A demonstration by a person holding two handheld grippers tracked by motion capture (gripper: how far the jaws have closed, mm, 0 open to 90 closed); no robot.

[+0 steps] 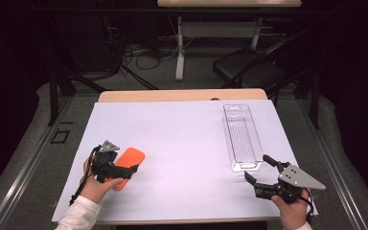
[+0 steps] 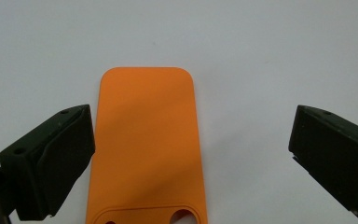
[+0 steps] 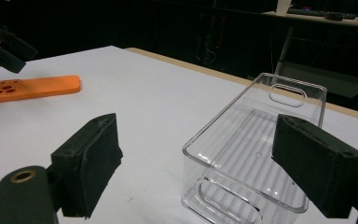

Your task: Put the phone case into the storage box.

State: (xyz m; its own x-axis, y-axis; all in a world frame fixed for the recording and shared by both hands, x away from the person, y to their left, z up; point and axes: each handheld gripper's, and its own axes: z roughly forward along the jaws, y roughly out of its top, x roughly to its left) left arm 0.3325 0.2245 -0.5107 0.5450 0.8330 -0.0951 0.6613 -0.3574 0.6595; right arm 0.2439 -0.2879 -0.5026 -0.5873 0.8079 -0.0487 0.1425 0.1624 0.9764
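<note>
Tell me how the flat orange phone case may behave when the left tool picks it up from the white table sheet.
The flat orange phone case looks thin and matte, so probably light and a little bendable. It lies flush on the white sheet, so its edges may be hard to catch. The left tool stands open around it; a pinch across its width could bow it.

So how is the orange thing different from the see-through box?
The orange phone case is solid, bright and flat; the clear bin is transparent, with tall walls and an open top. The case lies by the left tool, the bin just ahead of the right tool. Both rest on the white table, untouched.
</note>
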